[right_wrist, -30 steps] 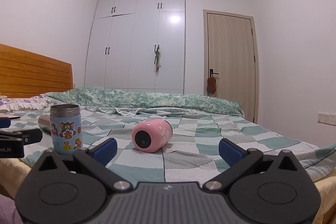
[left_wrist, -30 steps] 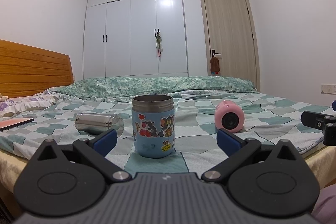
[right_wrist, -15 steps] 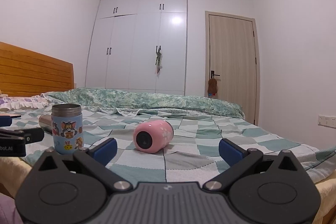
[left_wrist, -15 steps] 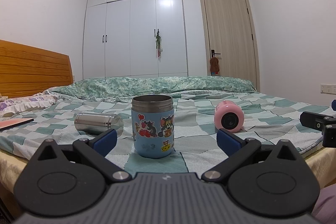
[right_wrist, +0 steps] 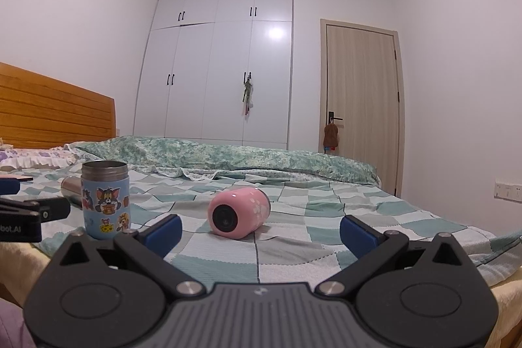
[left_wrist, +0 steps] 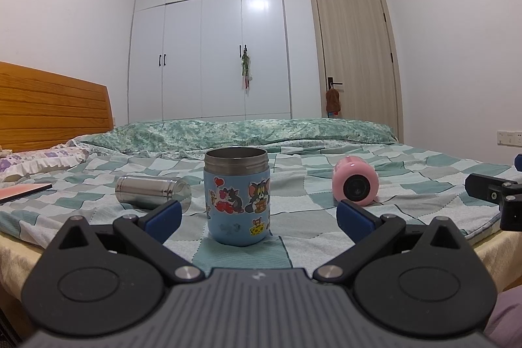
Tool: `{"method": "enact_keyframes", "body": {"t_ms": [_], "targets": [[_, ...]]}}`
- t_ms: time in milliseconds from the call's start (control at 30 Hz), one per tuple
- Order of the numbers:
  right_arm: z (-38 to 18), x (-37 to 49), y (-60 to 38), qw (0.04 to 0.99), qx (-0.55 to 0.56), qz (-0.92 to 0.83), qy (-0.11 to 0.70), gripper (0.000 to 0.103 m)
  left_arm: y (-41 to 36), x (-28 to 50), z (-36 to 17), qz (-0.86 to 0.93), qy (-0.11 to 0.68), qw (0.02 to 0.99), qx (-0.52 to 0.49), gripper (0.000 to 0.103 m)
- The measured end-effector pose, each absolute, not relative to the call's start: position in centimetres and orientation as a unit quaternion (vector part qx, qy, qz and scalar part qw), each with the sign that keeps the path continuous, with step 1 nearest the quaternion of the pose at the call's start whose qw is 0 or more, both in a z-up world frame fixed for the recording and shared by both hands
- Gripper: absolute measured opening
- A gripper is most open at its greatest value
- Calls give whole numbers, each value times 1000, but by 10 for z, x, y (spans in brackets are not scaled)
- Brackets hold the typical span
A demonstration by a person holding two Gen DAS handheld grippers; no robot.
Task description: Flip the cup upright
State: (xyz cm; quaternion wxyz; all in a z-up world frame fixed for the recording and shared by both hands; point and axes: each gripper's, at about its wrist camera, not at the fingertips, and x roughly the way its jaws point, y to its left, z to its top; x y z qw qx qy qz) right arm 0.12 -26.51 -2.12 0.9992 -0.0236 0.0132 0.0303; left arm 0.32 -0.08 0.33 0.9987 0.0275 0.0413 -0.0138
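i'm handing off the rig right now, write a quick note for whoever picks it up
Left tool: open, empty, aimed at the blue cartoon-sticker steel cup, which stands upright on the checked green bedspread.
Right tool: open, empty, facing the pink cup, which lies on its side, dark round end toward the camera.
The plain silver steel cup also lies on its side, left of the blue one.
Done: blue cup is upright.
Left: stand up the pink cup, probably the silver one too.

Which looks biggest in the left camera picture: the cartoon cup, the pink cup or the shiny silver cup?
1. Blue cartoon cup, standing upright and nearest the camera, which helps it look big.
2 and 3. Silver cup and pink cup, both lying on their sides, look too alike to rank.
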Motion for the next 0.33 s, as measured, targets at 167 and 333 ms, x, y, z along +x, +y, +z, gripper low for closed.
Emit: {"method": "enact_keyframes", "body": {"t_ms": [167, 333], "targets": [[-21, 1, -265, 999, -24, 30, 14, 103, -2, 3, 2, -13, 38, 999, 30, 103], [-21, 1, -265, 999, -24, 30, 13, 103, -3, 3, 2, -12, 39, 999, 29, 103]]}}
